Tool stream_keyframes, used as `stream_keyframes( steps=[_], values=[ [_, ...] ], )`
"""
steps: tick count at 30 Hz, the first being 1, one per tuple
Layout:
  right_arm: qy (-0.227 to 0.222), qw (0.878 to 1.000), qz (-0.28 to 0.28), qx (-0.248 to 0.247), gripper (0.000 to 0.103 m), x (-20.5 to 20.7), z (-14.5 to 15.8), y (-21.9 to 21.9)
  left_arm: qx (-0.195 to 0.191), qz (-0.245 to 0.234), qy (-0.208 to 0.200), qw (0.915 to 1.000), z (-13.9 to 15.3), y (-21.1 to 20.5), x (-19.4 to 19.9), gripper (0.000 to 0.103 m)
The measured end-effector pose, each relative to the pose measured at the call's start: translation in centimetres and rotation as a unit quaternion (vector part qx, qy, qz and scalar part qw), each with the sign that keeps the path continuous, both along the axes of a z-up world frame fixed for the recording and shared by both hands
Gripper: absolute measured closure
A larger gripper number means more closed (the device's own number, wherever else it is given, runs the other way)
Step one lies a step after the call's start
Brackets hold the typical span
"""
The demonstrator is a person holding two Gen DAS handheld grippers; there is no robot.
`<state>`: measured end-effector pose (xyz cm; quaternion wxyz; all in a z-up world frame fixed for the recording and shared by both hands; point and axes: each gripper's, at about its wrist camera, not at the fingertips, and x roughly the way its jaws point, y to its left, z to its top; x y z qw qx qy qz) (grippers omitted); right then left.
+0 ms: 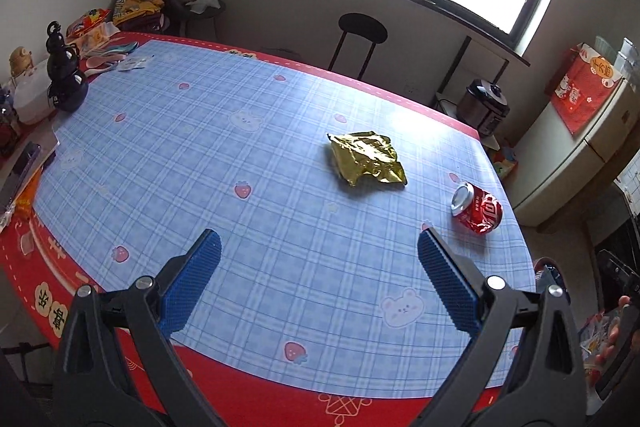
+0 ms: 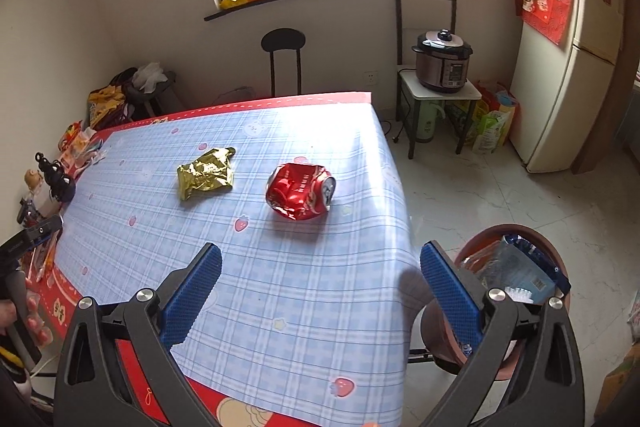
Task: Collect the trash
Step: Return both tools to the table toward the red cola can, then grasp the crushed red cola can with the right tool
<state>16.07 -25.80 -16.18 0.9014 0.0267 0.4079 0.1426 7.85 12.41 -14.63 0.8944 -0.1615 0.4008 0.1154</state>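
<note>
A crumpled gold foil wrapper (image 1: 366, 161) (image 2: 207, 173) lies on the blue plaid tablecloth (image 1: 200, 155) (image 2: 300, 287). A crushed red soda can (image 1: 478, 209) (image 2: 301, 195) lies on its side to the wrapper's right, near the table's right edge. My left gripper (image 1: 319, 249) hovers open above the near part of the table, well short of both items. My right gripper (image 2: 321, 261) is open too, over the table's near right edge, with the can ahead of it. A brown round bin (image 2: 554, 247) stands on the floor beside the table and holds packaging.
A black gourd-shaped bottle (image 1: 64, 75) (image 2: 56, 175), snack packs and clutter line the table's left side. A black stool (image 2: 283, 59), a pressure cooker (image 2: 442, 61) on a small stand and a fridge (image 2: 568, 75) stand beyond the table.
</note>
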Motion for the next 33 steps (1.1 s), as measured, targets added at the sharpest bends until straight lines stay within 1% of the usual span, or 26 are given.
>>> stream_keyframes(
  steps=[5, 9, 12, 15, 19, 22, 23, 24, 25, 28, 30, 31, 33],
  values=[
    [0.006, 1.000, 0.027, -0.014, 0.005, 1.4, -0.9, 4.6, -0.011, 0.023, 0.008, 0.9996, -1.6, 3.9, -0.5, 0.006],
    [-0.001, 0.997, 0.043, -0.057, 0.005, 3.6, -2.5, 7.6, -0.016, 0.028, 0.018, 0.9993, -3.2, 6.3, 0.4, 0.006],
    [0.008, 0.995, 0.052, -0.090, 0.005, 6.1, -4.7, 9.4, -0.021, 0.029, 0.023, 0.9991, -4.5, 7.7, 1.5, 0.006],
    [0.024, 0.992, 0.070, -0.101, 0.005, 8.6, -7.2, 11.0, -0.028, 0.031, 0.027, 0.9988, -5.9, 9.0, 2.7, 0.006],
    [0.027, 0.986, 0.093, -0.133, 0.005, 11.5, -10.2, 13.4, -0.033, 0.033, 0.034, 0.9983, -7.5, 10.0, 4.0, 0.006],
    [0.035, 0.983, 0.090, -0.157, 0.014, 13.8, -11.9, 14.8, -0.035, 0.031, 0.038, 0.9982, -8.3, 10.7, 4.7, 0.006],
    [0.039, 0.983, 0.085, -0.157, 0.020, 14.5, -12.3, 15.0, -0.035, 0.032, 0.039, 0.9981, -8.5, 10.9, 4.8, 0.006],
    [0.042, 0.984, 0.077, -0.156, 0.023, 15.1, -12.6, 15.2, -0.036, 0.033, 0.040, 0.9980, -8.6, 11.1, 4.9, 0.006],
    [0.043, 0.985, 0.067, -0.155, 0.025, 15.7, -12.7, 15.2, -0.036, 0.034, 0.040, 0.9980, -8.7, 11.3, 4.9, 0.006],
    [0.047, 0.985, 0.034, -0.160, 0.035, 17.3, -13.3, 15.3, -0.036, 0.037, 0.040, 0.9978, -8.9, 11.8, 5.0, 0.006],
    [0.053, 0.985, 0.013, -0.161, 0.044, 18.0, -13.7, 15.1, -0.036, 0.039, 0.042, 0.9977, -9.1, 12.0, 5.1, 0.006],
    [0.055, 0.985, 0.005, -0.163, 0.047, 18.2, -14.0, 15.1, -0.036, 0.040, 0.043, 0.9976, -9.2, 12.0, 5.1, 0.006],
    [0.061, 0.984, -0.008, -0.167, 0.060, 18.4, -14.5, 14.9, -0.036, 0.041, 0.046, 0.9974, -9.4, 12.0, 5.3, 0.006]
  ],
)
